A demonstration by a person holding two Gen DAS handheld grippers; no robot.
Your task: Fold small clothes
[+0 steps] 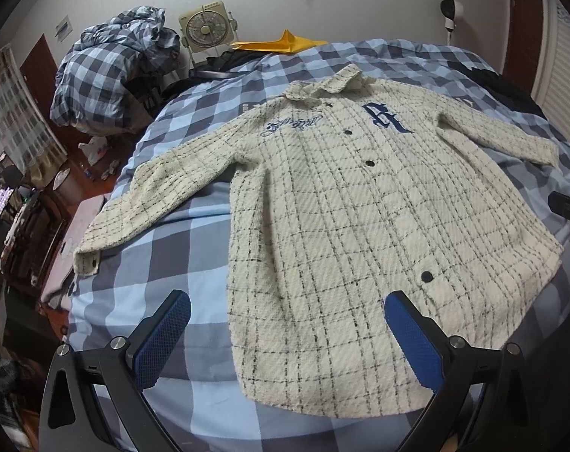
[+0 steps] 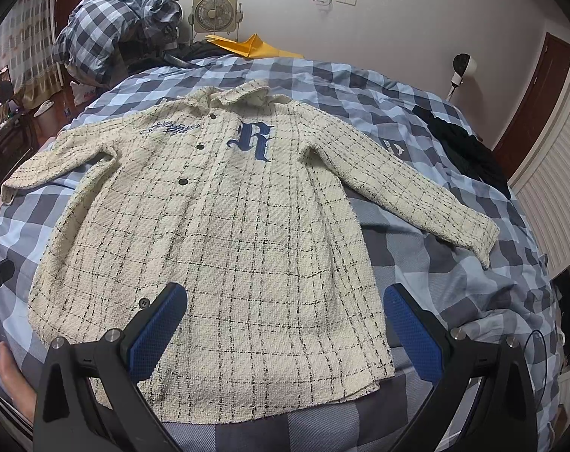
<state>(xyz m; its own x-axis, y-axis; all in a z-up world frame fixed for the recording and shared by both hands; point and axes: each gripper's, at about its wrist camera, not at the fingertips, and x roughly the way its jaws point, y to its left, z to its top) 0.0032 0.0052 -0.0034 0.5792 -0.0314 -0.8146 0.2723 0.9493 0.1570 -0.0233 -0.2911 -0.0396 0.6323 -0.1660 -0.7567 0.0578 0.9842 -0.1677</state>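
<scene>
**Checked jacket flat on the bed, both grippers released**

Left wrist view: the cream tweed jacket with black check lines [image 1: 333, 203] lies spread, front up, on the blue-and-grey checked bedcover [image 1: 164, 248]. The left gripper [image 1: 286, 320] hangs spread wide above its hem corner; bare cover lies leftward.

Right wrist view: the right gripper [image 2: 285, 316], jaws apart, empty, hovers over the hem. Only here a black garment [image 2: 469, 154] shows near the bed's far right edge.

Checked bed [image 1: 164, 248], white wall [image 1: 379, 7], boxy fan [image 1: 205, 26].
</scene>
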